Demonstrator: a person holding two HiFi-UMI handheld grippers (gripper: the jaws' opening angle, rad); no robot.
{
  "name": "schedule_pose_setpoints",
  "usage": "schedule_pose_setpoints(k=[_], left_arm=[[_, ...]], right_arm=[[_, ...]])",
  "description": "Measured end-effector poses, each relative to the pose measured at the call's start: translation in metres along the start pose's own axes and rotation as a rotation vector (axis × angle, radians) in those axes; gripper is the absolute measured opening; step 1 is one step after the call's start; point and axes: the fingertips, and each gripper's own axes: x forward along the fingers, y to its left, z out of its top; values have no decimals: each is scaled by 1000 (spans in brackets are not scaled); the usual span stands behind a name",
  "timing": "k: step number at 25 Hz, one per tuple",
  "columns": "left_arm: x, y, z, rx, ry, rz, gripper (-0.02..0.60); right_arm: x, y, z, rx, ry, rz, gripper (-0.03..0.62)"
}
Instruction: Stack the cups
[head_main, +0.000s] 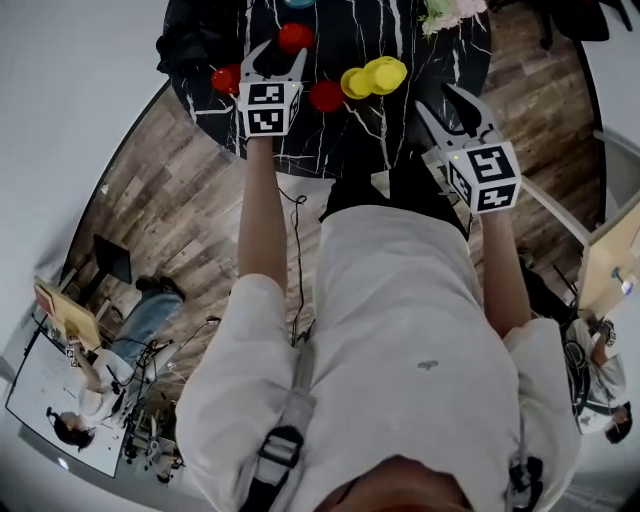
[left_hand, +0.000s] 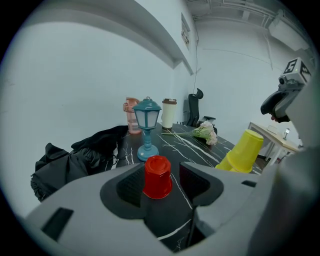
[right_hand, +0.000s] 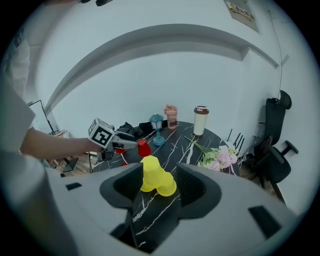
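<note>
Three red cups stand upside down on the black marble table (head_main: 400, 40): one (head_main: 294, 37) just beyond my left gripper (head_main: 277, 58), one (head_main: 226, 78) to its left, one (head_main: 326, 96) to its right. In the left gripper view the far red cup (left_hand: 157, 177) shows between the open jaws of that gripper (left_hand: 161, 200), untouched. Two yellow cups (head_main: 385, 74) (head_main: 355, 82) lean on each other at the middle. My right gripper (head_main: 445, 105) hovers open off the table's near right edge. In its own view the right gripper (right_hand: 159, 192) frames the yellow cups (right_hand: 150, 172) from a distance.
A teal lamp (left_hand: 147, 127), a pink bottle (left_hand: 132, 115) and a white tumbler (left_hand: 169, 113) stand at the table's far side. Flowers (left_hand: 205, 132) lie on the right, black clothing (left_hand: 85, 155) on the left. An office chair (right_hand: 272, 145) stands behind.
</note>
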Motion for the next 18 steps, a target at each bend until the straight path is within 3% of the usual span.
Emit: schedule_pose_setpoints(k=[5, 18], left_arm=[[20, 3, -13, 72, 48, -9, 213], [40, 10, -20, 73, 54, -17, 213]], right_arm=[[0, -2, 0, 13, 3, -14, 212], [-2, -6, -17, 49, 46, -25, 210]])
